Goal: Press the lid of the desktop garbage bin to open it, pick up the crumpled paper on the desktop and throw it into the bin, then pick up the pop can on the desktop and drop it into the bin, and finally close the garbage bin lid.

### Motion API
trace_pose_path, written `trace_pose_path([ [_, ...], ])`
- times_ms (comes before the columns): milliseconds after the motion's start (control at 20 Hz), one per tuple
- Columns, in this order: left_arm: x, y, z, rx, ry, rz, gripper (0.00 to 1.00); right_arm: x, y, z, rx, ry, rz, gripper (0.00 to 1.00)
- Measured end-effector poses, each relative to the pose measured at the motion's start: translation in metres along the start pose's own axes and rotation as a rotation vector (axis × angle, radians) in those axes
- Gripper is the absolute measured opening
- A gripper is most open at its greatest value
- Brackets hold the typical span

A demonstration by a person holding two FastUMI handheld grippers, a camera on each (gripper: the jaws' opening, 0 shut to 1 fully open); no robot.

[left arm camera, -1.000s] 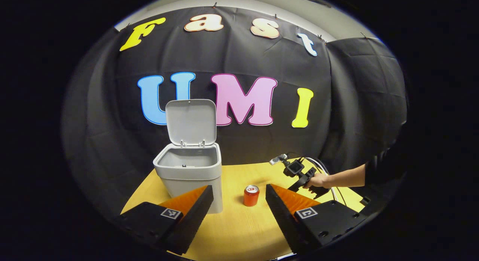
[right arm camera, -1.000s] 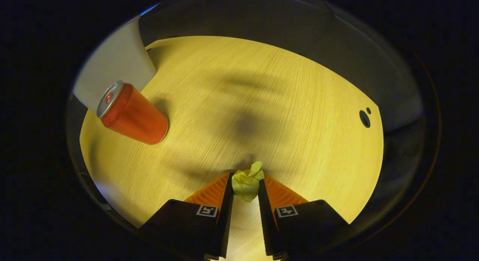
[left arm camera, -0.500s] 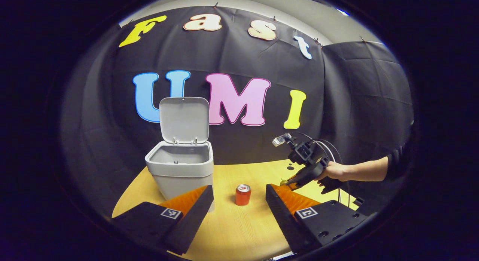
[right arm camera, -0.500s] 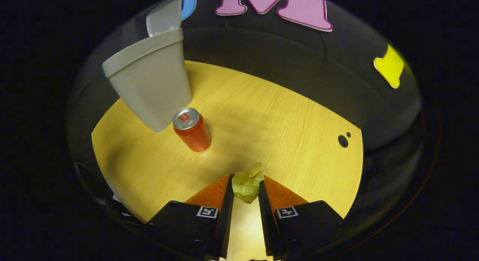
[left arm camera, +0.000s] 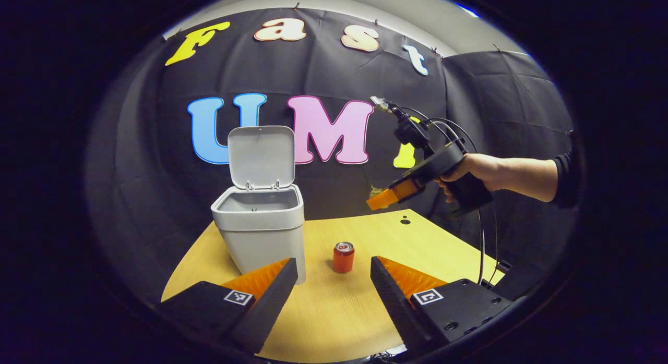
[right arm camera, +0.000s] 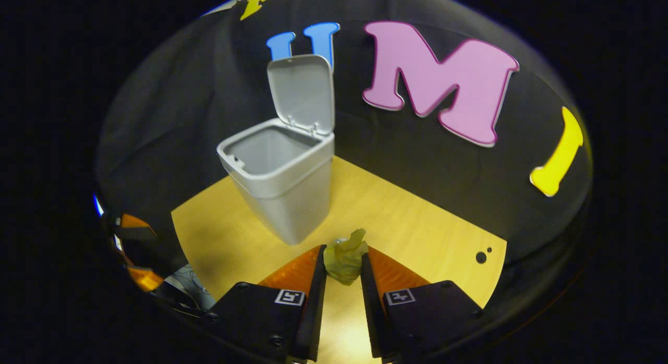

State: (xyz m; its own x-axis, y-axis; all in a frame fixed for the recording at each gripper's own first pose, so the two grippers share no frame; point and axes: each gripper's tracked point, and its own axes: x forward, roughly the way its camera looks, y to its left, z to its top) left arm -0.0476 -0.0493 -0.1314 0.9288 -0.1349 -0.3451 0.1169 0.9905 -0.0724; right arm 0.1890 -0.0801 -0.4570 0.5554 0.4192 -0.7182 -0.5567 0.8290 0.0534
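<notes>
The grey bin [left arm camera: 259,233] stands on the yellow desktop with its lid [left arm camera: 261,156] raised upright; in the right gripper view the bin [right arm camera: 282,181] is ahead and to the left. My right gripper [right arm camera: 343,262] is shut on the yellow crumpled paper [right arm camera: 344,257], held in the air. In the left gripper view that right gripper [left arm camera: 383,197] hangs high, right of the bin, in a person's hand [left arm camera: 472,171]. The red pop can [left arm camera: 343,257] stands upright between the fingers of my left gripper [left arm camera: 334,267], farther off. The left gripper is open and holds nothing.
The yellow table [left arm camera: 334,312] has a small dark hole [left arm camera: 405,221] near its back right edge. Cables [left arm camera: 482,249] hang from the right gripper down past the table's right side. The black cloth wall stands close behind the bin.
The right gripper has risen from the tabletop with the paper and tilted up toward the bin. The can has dropped out of the right gripper view. The left gripper has barely moved.
</notes>
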Motion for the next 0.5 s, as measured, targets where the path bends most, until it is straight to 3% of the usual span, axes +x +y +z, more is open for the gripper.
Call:
trace_pose_path([
  [300, -0.027, 0.037, -0.010, -0.065, -0.011, 0.110, 0.95, 0.001, 0.008, 0.012, -0.073, -0.050, 0.102, 0.41],
  [500, -0.047, 0.064, -0.022, -0.065, 0.004, 0.195, 0.96, 0.004, 0.006, 0.004, -0.083, -0.014, 0.149, 0.41],
])
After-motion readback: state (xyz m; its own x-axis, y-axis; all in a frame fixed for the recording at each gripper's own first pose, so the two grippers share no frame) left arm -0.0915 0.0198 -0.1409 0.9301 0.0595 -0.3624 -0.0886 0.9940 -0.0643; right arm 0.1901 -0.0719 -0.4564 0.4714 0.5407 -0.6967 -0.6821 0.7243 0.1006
